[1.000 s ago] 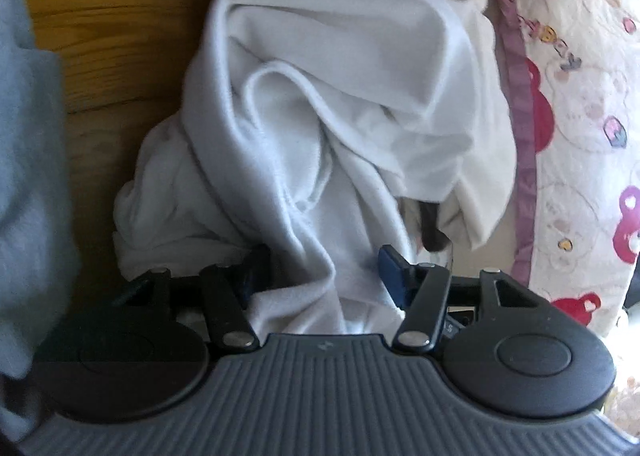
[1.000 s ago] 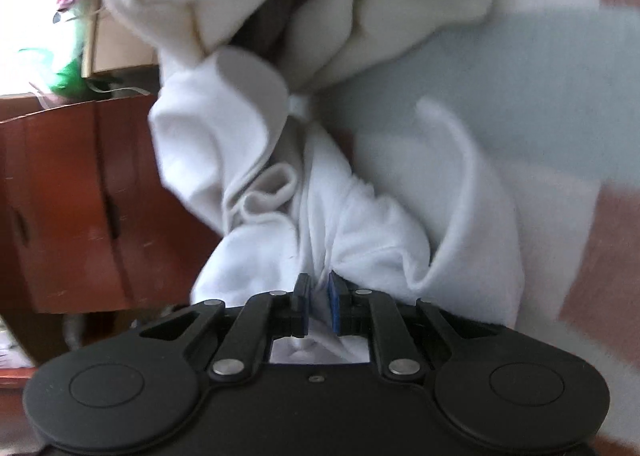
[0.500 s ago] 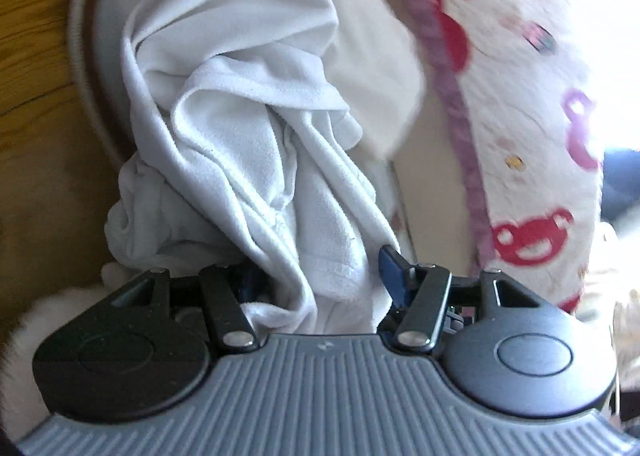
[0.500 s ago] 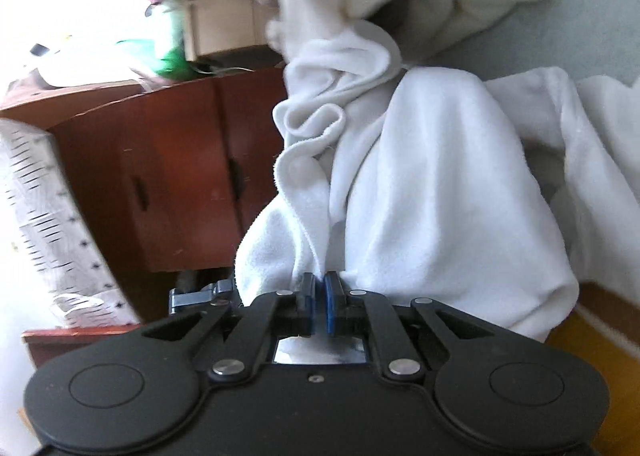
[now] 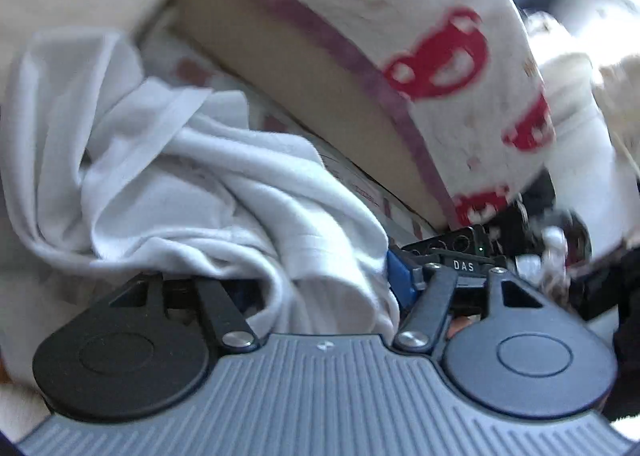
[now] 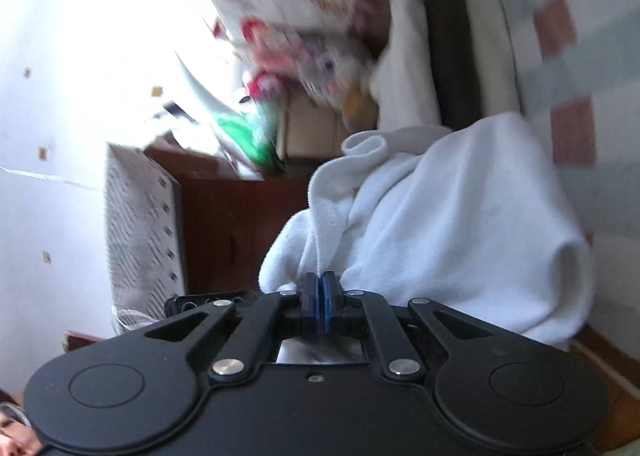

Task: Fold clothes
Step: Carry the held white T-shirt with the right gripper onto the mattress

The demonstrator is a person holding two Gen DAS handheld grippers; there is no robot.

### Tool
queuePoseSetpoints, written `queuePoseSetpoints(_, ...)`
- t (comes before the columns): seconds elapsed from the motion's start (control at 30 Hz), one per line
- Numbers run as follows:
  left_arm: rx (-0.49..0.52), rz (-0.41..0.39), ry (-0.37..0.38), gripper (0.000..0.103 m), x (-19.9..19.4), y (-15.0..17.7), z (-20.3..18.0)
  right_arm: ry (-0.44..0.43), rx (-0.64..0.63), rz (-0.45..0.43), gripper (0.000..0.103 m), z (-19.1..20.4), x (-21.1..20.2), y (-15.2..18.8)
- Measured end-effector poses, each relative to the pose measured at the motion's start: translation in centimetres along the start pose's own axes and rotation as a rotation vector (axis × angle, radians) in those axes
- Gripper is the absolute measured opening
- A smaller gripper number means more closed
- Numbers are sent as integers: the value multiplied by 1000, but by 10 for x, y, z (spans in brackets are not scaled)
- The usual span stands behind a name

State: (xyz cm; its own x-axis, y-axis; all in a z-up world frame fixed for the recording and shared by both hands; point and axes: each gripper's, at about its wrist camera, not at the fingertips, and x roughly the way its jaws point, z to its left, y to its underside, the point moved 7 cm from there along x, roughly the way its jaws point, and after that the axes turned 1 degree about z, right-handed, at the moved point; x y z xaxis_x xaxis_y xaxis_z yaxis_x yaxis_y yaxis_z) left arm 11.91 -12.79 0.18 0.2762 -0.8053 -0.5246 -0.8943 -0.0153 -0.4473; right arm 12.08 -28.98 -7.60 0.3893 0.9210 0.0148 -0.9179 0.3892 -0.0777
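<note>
We are holding a white garment (image 5: pixel 208 192) between our two grippers. Our left gripper (image 5: pixel 320 288) is standing with its jaws spread apart, and bunched folds of the white cloth are filling the gap between them; the blue pad (image 5: pixel 400 280) of the right-hand finger is showing beside the cloth, while the other pad is lying hidden under a fold. Whether the fingers are actually pressing the cloth there, we cannot tell. From this gripper the garment is trailing away to the left and far side in loose, crumpled ridges.

Our right gripper (image 6: pixel 320 296) is pinching its jaws together on a thin fold of the same white garment (image 6: pixel 452 224), with the two blue pads nearly meeting and the cloth rising from between them. The bulk of the fabric is billowing up and to the right of the fingers.

In the left wrist view, a white quilt (image 5: pixel 440 56) printed with red shapes and edged in a purple band is lying beyond the garment on the far right, blurred. In the right wrist view, a dark red-brown wooden cabinet (image 6: pixel 232 224) is standing to the left of the garment, with a white patterned panel (image 6: pixel 140 232) leaning just beside it. Farther off, cream and dark folded cloths (image 6: pixel 448 48) are lying beyond the garment, and a checked blanket (image 6: pixel 568 68) of pale and brownish squares is spreading along the right.
</note>
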Motion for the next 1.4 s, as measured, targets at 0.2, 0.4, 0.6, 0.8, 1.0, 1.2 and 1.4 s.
queuePoseSetpoints(0.2, 335, 33, 98, 65, 55, -38, -112, -58, -78, -240, 7, 49, -103, -30)
queuePoseSetpoints(0.4, 506, 26, 171, 65, 115, -35, -152, -13, -109, -459, 6, 67, -163, -33)
queuePoseSetpoints(0.6, 491, 152, -337, 61, 236, -23, -54, 897, -199, -715, 28, -28, -217, -44)
queuePoseSetpoints(0.8, 545, 71, -431, 63, 240, -10, -9, 1200, -300, -595, 43, -77, -215, -23)
queuePoseSetpoints(1.0, 519, 116, -470, 62, 215, -23, 25, 1181, -336, -482, 52, -97, -191, -19)
queuePoseSetpoints(1.2, 447, 140, -448, 61, 215, -28, 58, 1255, -392, -340, 63, -112, -161, -15)
queuePoseSetpoints(1.4, 453, 168, -402, 61, 234, -15, 70, 1331, -440, -204, 65, -127, -135, -11)
